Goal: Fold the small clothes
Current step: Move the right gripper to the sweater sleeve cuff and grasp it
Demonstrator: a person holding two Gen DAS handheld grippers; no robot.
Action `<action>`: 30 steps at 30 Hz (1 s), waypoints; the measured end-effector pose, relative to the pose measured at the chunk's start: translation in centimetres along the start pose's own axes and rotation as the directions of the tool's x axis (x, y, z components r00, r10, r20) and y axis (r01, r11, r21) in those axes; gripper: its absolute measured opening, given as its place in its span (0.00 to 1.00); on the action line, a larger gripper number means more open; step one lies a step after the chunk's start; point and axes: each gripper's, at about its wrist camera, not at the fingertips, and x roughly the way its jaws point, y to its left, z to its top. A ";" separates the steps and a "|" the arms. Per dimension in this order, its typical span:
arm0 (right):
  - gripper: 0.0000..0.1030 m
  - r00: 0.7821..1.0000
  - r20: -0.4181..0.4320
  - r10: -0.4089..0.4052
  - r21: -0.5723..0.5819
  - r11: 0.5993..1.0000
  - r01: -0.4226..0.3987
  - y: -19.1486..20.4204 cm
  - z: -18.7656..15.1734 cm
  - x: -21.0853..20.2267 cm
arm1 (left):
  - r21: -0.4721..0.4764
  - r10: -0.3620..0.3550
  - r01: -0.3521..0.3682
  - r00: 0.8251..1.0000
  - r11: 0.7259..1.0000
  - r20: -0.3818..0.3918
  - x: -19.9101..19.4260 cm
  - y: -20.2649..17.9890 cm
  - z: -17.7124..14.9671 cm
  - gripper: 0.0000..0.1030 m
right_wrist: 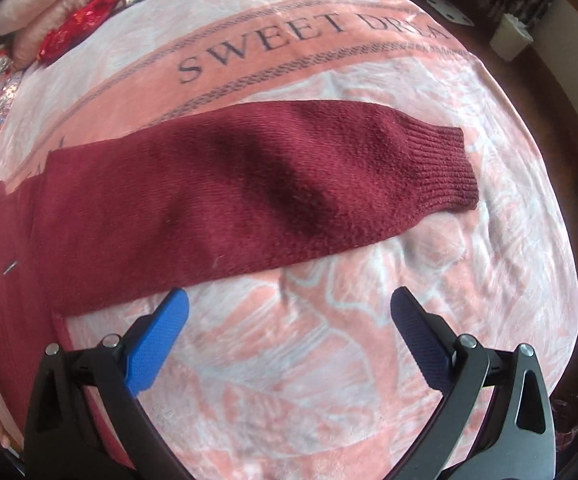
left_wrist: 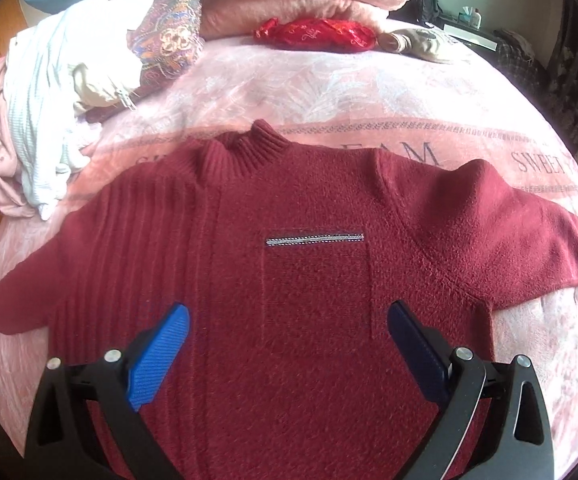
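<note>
A small dark red knit sweater (left_wrist: 313, 264) lies flat, front up, on a pink bedspread (left_wrist: 329, 88), collar away from me and both sleeves spread out. It has a chest pocket with a grey trim strip (left_wrist: 315, 239). My left gripper (left_wrist: 289, 320) is open and empty, hovering over the sweater's lower body. In the right wrist view the sweater's right sleeve (right_wrist: 249, 196) stretches across the bedspread (right_wrist: 329, 360), ribbed cuff (right_wrist: 445, 168) at the right. My right gripper (right_wrist: 289, 308) is open and empty, just below the sleeve's lower edge.
A pile of white and pink clothes (left_wrist: 45, 120) lies at the bed's left edge. A patterned cushion (left_wrist: 169, 40), pink folded blankets (left_wrist: 301, 0), a red shiny bundle (left_wrist: 317, 34) and a beige cap (left_wrist: 421, 42) sit at the back. A white cup (right_wrist: 511, 36) stands beyond the bed's right edge.
</note>
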 end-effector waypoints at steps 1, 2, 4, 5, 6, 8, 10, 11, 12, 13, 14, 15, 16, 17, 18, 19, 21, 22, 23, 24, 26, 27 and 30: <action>0.97 1.000 -0.004 0.012 0.022 1.000 -0.012 -0.7 0.4 0.5 | -0.004 -0.003 0.003 1.000 1.000 -0.008 0.6 -0.3 0.1 0.96; 0.97 1.000 -0.005 0.024 0.039 0.999 -0.024 -1.4 0.7 0.8 | -0.006 -0.002 0.002 1.000 1.000 -0.013 1.1 -0.6 0.3 0.96; 0.97 0.999 -0.007 0.036 0.067 0.997 -0.036 -2.6 1.4 1.4 | -0.003 0.007 -0.007 1.000 1.000 -0.003 1.6 -1.0 0.7 0.96; 0.97 0.999 -0.005 0.046 0.082 0.996 -0.046 -3.2 1.6 1.6 | 0.001 0.017 -0.017 1.000 1.000 0.005 1.8 -1.1 0.9 0.96; 0.97 0.998 -0.010 0.058 0.091 0.994 -0.056 -3.7 1.8 1.9 | 0.002 0.025 -0.025 1.000 1.000 0.013 2.0 -1.3 1.1 0.96; 0.97 0.998 -0.026 0.062 0.106 0.993 -0.059 -4.6 2.1 2.7 | -0.015 0.018 -0.018 1.000 1.000 0.011 2.3 -1.2 1.6 0.96; 0.96 0.997 -0.035 0.066 0.124 0.990 -0.061 -5.4 2.3 3.6 | -0.031 0.012 -0.012 1.000 0.999 0.005 2.7 -1.4 1.9 0.96; 0.96 0.997 -0.039 0.073 0.135 0.989 -0.067 -5.9 2.6 4.1 | -0.034 0.012 -0.012 1.000 0.999 0.003 2.9 -1.4 2.1 0.96; 0.96 0.995 -0.042 0.086 0.144 0.986 -0.079 -6.2 3.0 4.6 | -0.035 0.014 -0.014 1.000 0.999 0.003 3.0 -1.6 2.1 0.96; 0.96 0.995 -0.037 0.096 0.150 0.985 -0.089 -6.5 3.1 4.8 | -0.032 0.016 -0.016 1.000 0.999 0.003 3.1 -1.7 2.2 0.96; 0.96 0.994 -0.026 0.103 0.158 0.983 -0.097 -6.9 3.3 4.7 | -0.027 0.019 -0.019 1.000 0.999 0.003 3.2 -1.8 2.2 0.96; 0.96 0.994 -0.014 0.109 0.168 0.980 -0.105 -7.3 3.9 4.8 | -0.021 0.024 -0.023 1.000 1.000 0.005 3.3 -1.9 2.1 0.96; 0.96 0.994 0.000 0.113 0.181 0.977 -0.111 -7.7 4.4 4.7 | -0.017 0.027 -0.027 1.000 0.999 0.009 3.3 -1.9 2.1 0.96; 0.96 0.994 0.008 0.113 0.190 0.975 -0.112 -8.0 4.8 4.6 | -0.014 0.032 -0.032 0.999 0.999 0.012 3.3 -1.8 2.1 0.96; 0.96 0.994 0.012 0.109 0.200 0.974 -0.109 -8.4 5.4 4.8 | -0.014 0.036 -0.036 0.999 0.999 0.012 3.3 -1.7 2.1 0.96; 0.94 0.994 0.015 0.112 0.207 0.972 -0.112 -8.8 5.8 5.0 | -0.017 0.037 -0.037 0.999 0.999 0.013 3.3 -1.5 2.1 0.96; 0.85 0.996 0.002 0.089 0.198 0.976 -0.088 -9.1 6.3 5.5 | -0.020 0.042 -0.042 0.999 0.999 0.008 3.4 -1.0 2.1 0.96; 0.83 0.997 0.002 0.079 0.195 0.978 -0.078 -8.6 6.0 5.1 | -0.019 0.049 -0.049 0.999 0.999 0.005 3.5 -0.9 2.1 0.96; 0.81 0.997 0.002 0.072 0.190 0.979 -0.071 -8.3 6.0 5.1 | -0.018 0.057 -0.057 0.998 0.998 0.001 3.7 -0.7 2.1 0.96; 0.75 0.998 0.003 0.065 0.179 0.982 -0.065 -8.2 5.8 4.9 | -0.022 0.061 -0.061 0.998 0.998 -0.004 3.9 -0.4 2.2 0.96; 0.53 0.997 0.012 0.080 0.158 0.984 -0.081 -7.7 5.6 4.2 | -0.043 0.058 -0.059 0.998 0.997 -0.023 4.4 0.2 2.3 0.96; 0.30 0.995 0.016 0.096 0.156 0.983 -0.097 -6.7 5.2 3.6 | -0.057 0.053 -0.055 0.998 0.997 -0.034 4.6 0.6 2.4 0.96; 0.09 0.994 0.044 0.099 0.134 0.986 -0.104 -6.2 5.1 2.1 | -0.094 0.054 -0.057 0.998 0.994 -0.041 4.7 1.9 2.7 0.96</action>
